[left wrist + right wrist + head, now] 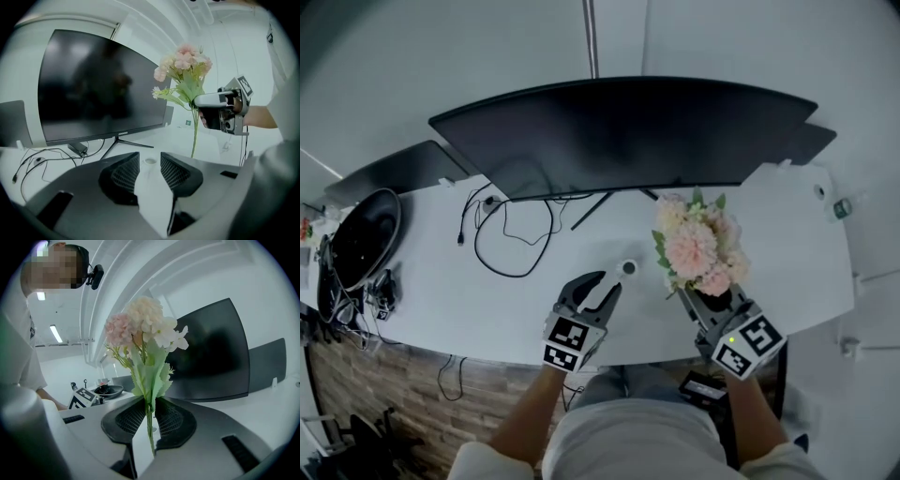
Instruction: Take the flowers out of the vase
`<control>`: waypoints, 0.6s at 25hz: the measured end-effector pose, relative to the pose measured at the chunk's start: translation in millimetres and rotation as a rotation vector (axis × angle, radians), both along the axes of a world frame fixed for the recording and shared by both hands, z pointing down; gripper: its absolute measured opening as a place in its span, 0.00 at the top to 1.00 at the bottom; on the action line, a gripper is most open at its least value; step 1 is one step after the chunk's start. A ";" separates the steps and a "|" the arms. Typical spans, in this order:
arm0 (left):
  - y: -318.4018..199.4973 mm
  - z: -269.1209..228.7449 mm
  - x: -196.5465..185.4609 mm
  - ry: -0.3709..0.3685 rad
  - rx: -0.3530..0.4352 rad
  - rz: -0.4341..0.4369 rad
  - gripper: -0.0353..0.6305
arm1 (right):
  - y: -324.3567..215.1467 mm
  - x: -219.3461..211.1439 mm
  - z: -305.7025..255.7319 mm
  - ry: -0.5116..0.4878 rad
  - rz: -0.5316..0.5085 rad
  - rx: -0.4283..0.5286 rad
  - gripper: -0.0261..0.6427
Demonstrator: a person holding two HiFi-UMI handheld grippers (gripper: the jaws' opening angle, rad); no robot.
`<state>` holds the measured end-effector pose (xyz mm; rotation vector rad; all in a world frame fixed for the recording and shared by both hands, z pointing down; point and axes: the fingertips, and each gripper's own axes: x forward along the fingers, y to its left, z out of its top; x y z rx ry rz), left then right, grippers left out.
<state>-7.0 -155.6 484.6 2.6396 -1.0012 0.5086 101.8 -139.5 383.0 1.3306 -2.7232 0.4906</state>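
My right gripper has its jaws clamped on the thin green stems of the bunch of pale pink and cream artificial flowers, just under the leaves. Gripping low there keeps the heads upright and uncrushed. In the left gripper view the stems hang straight down below the grip and end in free air. So I judge the flowers are out of the vase, held above the white desk in front of the black curved monitor and to the right of the vase.

My left gripper is empty, its jaws standing apart with nothing pressed between them. It points at the small white round vase, which stands just beyond its tips. I read that placing as a steadying post, close enough to keep the vase from tipping while the stems leave it. The vase is white on white and I see little more than its rim, so I can't say for sure whether the pads touch it. They look clear of it.

What is left, by my judgement, is to find a bare patch of desk for the flowers, away from the loose black cables.
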 end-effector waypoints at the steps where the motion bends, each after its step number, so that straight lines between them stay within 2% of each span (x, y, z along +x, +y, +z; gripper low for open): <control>1: 3.2 -5.8 -1.0 0.008 -0.003 -0.007 0.75 | 1.7 0.9 -2.3 -0.002 0.003 0.003 0.84; 7: 18.4 -37.4 -8.6 0.074 -0.036 -0.063 0.91 | 5.3 0.1 -17.9 -0.011 0.001 0.020 0.84; 15: 31.8 -60.1 -16.3 0.064 -0.035 -0.066 0.94 | 14.8 -4.0 -26.4 -0.005 -0.015 0.014 0.84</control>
